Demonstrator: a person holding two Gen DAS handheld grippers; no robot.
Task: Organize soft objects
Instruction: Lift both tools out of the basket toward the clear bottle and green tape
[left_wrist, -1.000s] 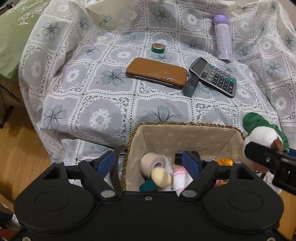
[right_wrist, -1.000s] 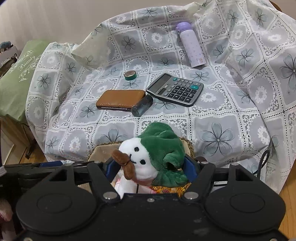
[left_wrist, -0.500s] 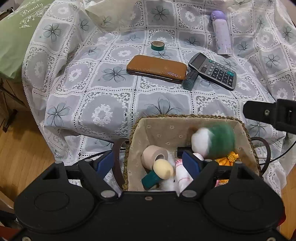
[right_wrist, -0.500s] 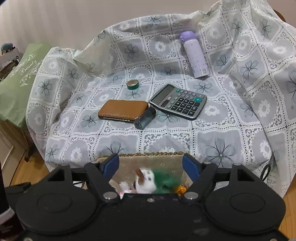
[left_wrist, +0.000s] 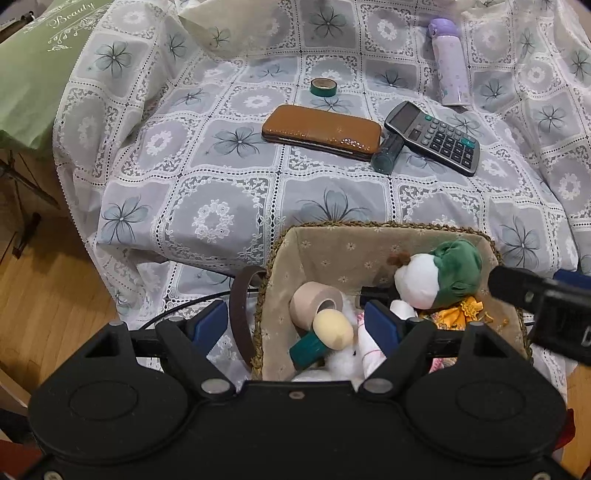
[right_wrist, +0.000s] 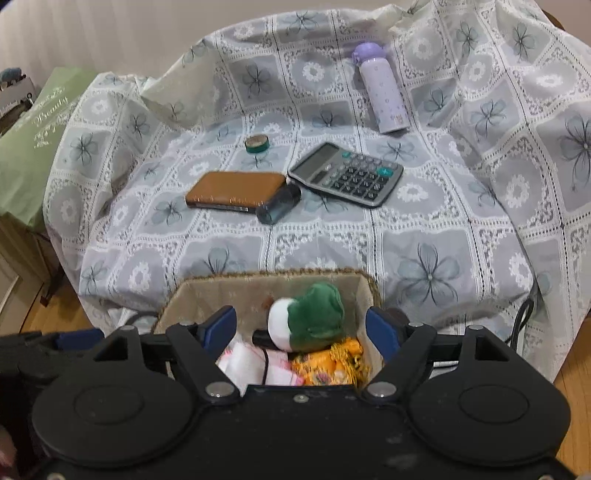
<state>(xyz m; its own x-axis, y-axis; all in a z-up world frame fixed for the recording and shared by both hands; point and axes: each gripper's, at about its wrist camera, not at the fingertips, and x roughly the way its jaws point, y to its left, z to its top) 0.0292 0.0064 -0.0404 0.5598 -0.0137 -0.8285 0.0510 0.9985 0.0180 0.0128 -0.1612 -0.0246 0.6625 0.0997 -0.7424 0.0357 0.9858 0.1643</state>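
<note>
While the lace-patterned grey cloth (right_wrist: 424, 229) is spreading over the whole raised surface and draping down toward the wooden floor (left_wrist: 48, 295), a green pillow (left_wrist: 33, 70) is lying at its left edge; next in size, the lined wicker basket (left_wrist: 332, 240) is sitting at the near edge of the cloth, just in front of both grippers; the left gripper (left_wrist: 295, 325) is hovering over the basket's left rim with its jaws standing apart and nothing pressed between the pads, the rim and a brown strap (left_wrist: 240, 306) merely passing between them; the right gripper (right_wrist: 301, 330) is hanging over the basket with its jaws parted, having just been opening, and it is gripping nothing, the plush toy lying loose below and between its fingers; that plush toy (left_wrist: 439, 277), white-faced with a green hood, is resting inside the basket toward its right side, on top of a yellow cloth item (left_wrist: 458, 310) and beside a beige tape roll (left_wrist: 314, 299) and a cream-headed, green-stemmed toy mushroom (left_wrist: 328, 328); farther back on the cloth, a calculator (right_wrist: 347, 173) is lying beside a brown case (right_wrist: 236, 188), a dark little bottle (right_wrist: 279, 205) is lying on its side touching the case's end, a lilac flask (right_wrist: 380, 99) is lying well behind them, and a small green tape ring (right_wrist: 257, 144) is sitting behind the case.
</note>
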